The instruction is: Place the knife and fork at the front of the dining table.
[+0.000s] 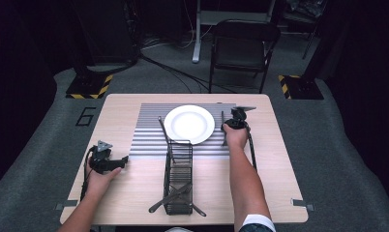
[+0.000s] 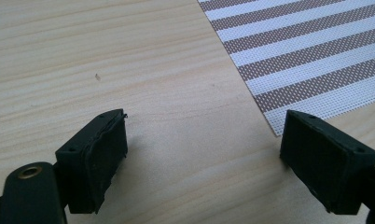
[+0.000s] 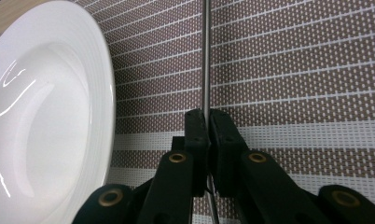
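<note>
On striped mat [image 1: 149,140]: one plate [image 1: 189,123], one utensil [image 3: 205,56].

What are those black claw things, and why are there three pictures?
A person sits at a table and holds a black gripper in each hand, a bit like big tongs. One picture is taken from above. The other two come from small cameras riding on the grippers, looking along their jaws.

On the table lies a striped mat with a white plate on it. In front stands a wire basket with dark cutlery lying in it.

The left gripper rests by the mat's edge with its jaws wide open, holding nothing. The right gripper is shut on a thin metal utensil beside the plate. I cannot tell what kind it is.
</note>
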`<move>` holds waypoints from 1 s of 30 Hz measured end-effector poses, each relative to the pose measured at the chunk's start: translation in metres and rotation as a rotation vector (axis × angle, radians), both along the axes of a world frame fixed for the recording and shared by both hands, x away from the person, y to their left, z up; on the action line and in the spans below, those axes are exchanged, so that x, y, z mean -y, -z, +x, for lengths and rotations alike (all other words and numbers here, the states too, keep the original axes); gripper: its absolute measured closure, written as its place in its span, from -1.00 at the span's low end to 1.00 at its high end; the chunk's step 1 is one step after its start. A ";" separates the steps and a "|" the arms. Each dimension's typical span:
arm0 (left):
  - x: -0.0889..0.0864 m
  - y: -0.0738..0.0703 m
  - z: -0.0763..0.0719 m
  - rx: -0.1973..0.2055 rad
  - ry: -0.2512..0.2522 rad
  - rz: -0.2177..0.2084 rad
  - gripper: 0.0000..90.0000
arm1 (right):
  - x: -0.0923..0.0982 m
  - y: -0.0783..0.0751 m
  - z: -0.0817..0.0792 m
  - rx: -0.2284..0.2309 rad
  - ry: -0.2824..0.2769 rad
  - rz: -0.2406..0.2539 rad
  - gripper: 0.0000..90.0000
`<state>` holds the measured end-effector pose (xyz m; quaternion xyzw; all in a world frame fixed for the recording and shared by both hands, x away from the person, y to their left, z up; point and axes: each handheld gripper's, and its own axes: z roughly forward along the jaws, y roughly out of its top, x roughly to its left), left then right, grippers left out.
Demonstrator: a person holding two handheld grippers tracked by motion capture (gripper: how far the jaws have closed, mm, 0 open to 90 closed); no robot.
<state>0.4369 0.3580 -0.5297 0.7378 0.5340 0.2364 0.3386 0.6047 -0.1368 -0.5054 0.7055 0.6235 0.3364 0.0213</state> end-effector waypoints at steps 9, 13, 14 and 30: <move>0.000 0.000 0.000 -0.002 -0.001 0.002 -0.68 | -0.003 -0.001 -0.001 0.007 0.000 -0.023 0.89; 0.000 0.000 0.000 -0.001 0.001 0.000 -0.68 | -0.002 -0.002 -0.002 0.002 0.003 -0.039 0.93; 0.000 0.000 0.000 -0.001 0.000 0.000 -0.68 | -0.002 -0.002 -0.002 0.001 0.008 -0.033 0.93; 0.000 0.000 0.000 -0.002 0.004 0.003 -0.68 | 0.004 -0.002 -0.007 0.014 0.026 -0.038 0.84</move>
